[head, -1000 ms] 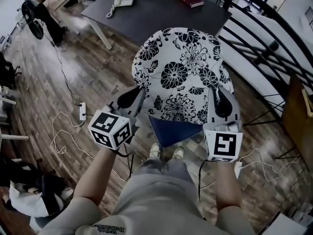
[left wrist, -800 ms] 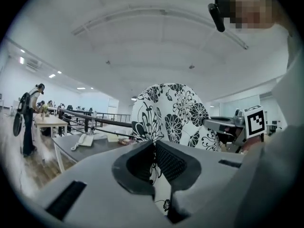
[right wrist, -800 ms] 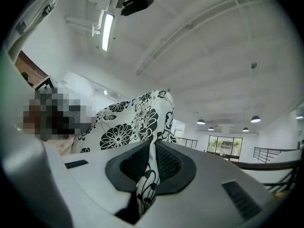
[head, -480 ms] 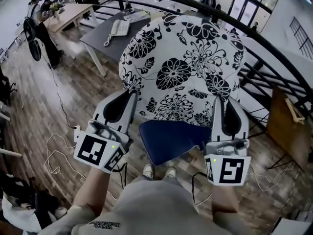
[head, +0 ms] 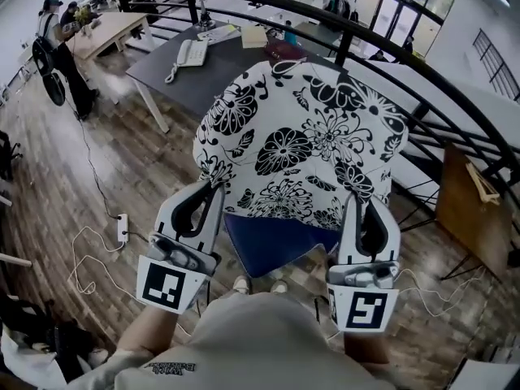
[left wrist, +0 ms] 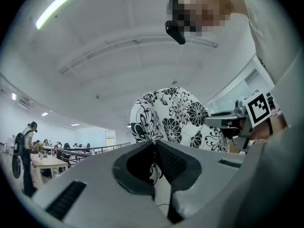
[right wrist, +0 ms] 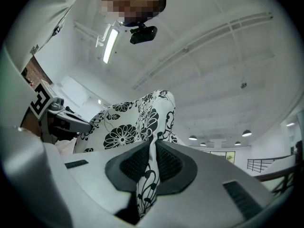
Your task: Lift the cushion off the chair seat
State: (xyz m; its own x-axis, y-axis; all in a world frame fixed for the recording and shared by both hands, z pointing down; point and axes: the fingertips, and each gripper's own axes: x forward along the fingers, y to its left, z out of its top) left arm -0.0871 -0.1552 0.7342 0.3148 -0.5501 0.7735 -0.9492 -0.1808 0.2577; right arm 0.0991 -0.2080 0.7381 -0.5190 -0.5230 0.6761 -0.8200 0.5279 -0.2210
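- The cushion point(head: 305, 145) has come up over the last second. It lay lower over the seat; now it hangs raised and tipped up, ahead of both claws.
- The left claw point(head: 213, 195) is clamped on the cushion's lower left edge. The right claw point(head: 357, 205) is clamped on its lower right edge, with a fold of flowered cloth pinched between the pads (plainest in the right gripper view).
- The blue seat point(head: 272, 242) shows bare between and below the two claws. The cushion's lower edge looks clear of it, so I judge the lift done or nearly so.
- Beyond the claws, behind the cushion, stands a dark tabletop point(head: 162, 75) with a phone point(head: 185, 53) and a book point(head: 280, 49).
- A black railing point(head: 422, 63) runs off to the right of the right claw, and a wooden board point(head: 471, 210) leans farther right.
- A power strip point(head: 123, 227) and cables point(head: 85, 254) lie on the floor left of the left claw.
- Nothing blocks the cushion now. The tabletop and railing behind it are what it might brush if swung forward.
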